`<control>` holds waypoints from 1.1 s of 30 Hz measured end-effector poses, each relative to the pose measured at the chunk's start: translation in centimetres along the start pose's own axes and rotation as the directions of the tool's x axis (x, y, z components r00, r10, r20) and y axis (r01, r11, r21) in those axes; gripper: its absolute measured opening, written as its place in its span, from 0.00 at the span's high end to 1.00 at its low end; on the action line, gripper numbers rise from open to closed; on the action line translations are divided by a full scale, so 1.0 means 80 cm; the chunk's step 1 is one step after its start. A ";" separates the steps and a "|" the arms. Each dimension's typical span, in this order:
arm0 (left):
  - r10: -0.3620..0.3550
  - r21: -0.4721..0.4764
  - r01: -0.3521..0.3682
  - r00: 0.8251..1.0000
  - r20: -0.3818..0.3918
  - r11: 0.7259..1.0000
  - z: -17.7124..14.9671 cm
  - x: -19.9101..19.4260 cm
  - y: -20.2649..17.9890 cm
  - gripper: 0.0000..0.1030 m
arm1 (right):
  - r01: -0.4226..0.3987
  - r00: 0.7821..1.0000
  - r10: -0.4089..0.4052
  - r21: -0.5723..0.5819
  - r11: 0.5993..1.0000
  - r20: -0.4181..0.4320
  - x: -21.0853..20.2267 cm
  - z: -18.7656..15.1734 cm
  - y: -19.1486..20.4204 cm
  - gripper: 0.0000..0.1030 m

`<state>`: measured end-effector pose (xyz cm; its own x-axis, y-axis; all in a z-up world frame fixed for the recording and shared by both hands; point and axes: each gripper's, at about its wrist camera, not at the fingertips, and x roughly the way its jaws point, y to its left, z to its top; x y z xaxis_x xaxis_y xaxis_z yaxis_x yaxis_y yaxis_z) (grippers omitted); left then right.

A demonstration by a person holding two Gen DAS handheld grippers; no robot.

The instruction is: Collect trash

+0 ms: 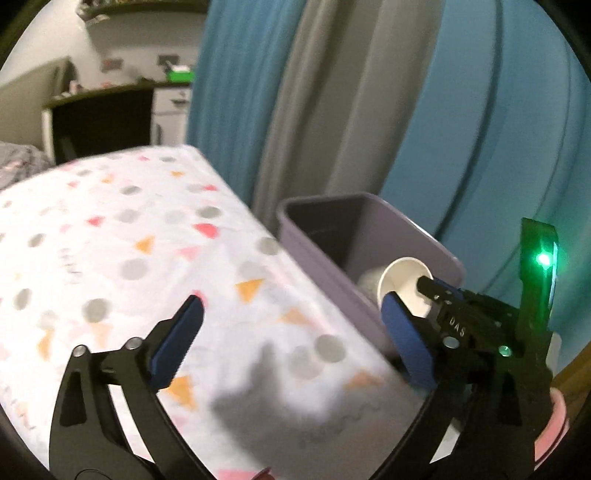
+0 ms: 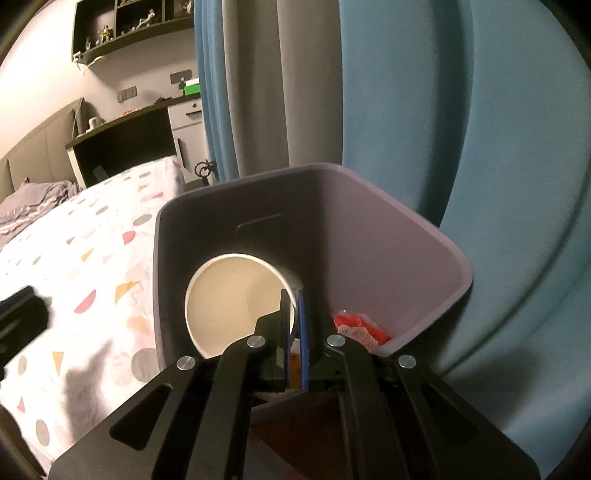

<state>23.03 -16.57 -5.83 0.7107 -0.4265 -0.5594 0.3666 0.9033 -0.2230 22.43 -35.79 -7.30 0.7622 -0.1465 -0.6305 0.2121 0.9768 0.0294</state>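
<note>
A white paper cup (image 2: 236,299) hangs tilted inside the mouth of the purple bin (image 2: 388,229), its opening turned toward me. My right gripper (image 2: 293,301) is shut on the cup's rim, one finger inside and one outside. The left wrist view also shows this gripper (image 1: 430,291) with the cup (image 1: 400,286) over the bin (image 1: 332,229). A red wrapper (image 2: 364,328) and a crumpled white piece (image 1: 367,282) lie in the bin. My left gripper (image 1: 291,328) stands wide open above the patterned bedsheet (image 1: 129,240), with nothing between its fingers.
The bin stands against the bed's right edge, in front of blue and grey curtains (image 2: 406,92). A dark desk (image 2: 122,147), a white cabinet (image 2: 188,125) and a wall shelf (image 2: 129,26) are at the far end. Grey bedding (image 2: 33,203) lies at the bed's far left.
</note>
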 end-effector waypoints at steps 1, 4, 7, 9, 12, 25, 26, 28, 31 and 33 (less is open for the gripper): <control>0.030 0.001 -0.030 0.999 0.019 1.000 -0.002 -0.009 0.003 0.06 | 0.002 1.000 -0.002 -0.003 1.000 -0.002 0.002 0.000 0.002 0.92; 0.085 0.007 -0.085 0.995 0.050 0.996 -0.001 -0.027 0.010 0.06 | 0.004 1.000 -0.004 -0.005 1.000 -0.009 0.005 0.001 0.004 0.79; 0.130 0.012 -0.131 0.990 0.063 0.991 -0.007 -0.046 0.017 0.06 | 0.003 1.000 -0.003 -0.002 1.000 0.003 -0.002 0.002 0.005 0.69; 0.139 0.011 -0.140 0.988 0.069 0.990 -0.011 -0.058 0.020 0.06 | 0.005 1.000 -0.005 0.001 1.000 0.016 -0.008 0.003 0.006 0.64; 0.129 0.003 -0.130 0.988 0.081 0.991 -0.015 -0.078 0.026 0.06 | 0.009 0.998 -0.009 -0.007 1.000 0.060 -0.031 -0.001 0.012 0.46; 0.299 -0.041 -0.297 0.937 0.181 0.954 -0.040 -0.169 0.056 0.06 | -0.018 0.974 0.040 -0.100 0.995 0.225 -0.146 -0.036 0.084 0.14; 0.312 -0.048 -0.309 0.932 0.186 0.950 -0.042 -0.177 0.058 0.06 | -0.022 0.972 0.046 -0.105 0.994 0.230 -0.153 -0.040 0.090 0.14; 0.324 -0.058 -0.319 0.926 0.194 0.946 -0.046 -0.192 0.063 0.06 | -0.026 0.970 0.052 -0.108 0.994 0.238 -0.163 -0.046 0.098 0.13; 0.342 -0.070 -0.335 0.919 0.197 0.940 -0.052 -0.211 0.071 0.06 | -0.036 0.967 0.063 -0.111 0.993 0.245 -0.182 -0.057 0.111 0.13; 0.347 -0.078 -0.339 0.916 0.200 0.938 -0.058 -0.223 0.076 0.06 | -0.043 0.965 0.073 -0.119 0.992 0.254 -0.192 -0.062 0.118 0.13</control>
<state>9.78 -3.23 -0.89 0.8984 -0.0863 -0.4307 0.0565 0.9951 -0.0816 9.72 -23.51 -1.18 0.9058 -0.1101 -0.4091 0.1044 0.9939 -0.0362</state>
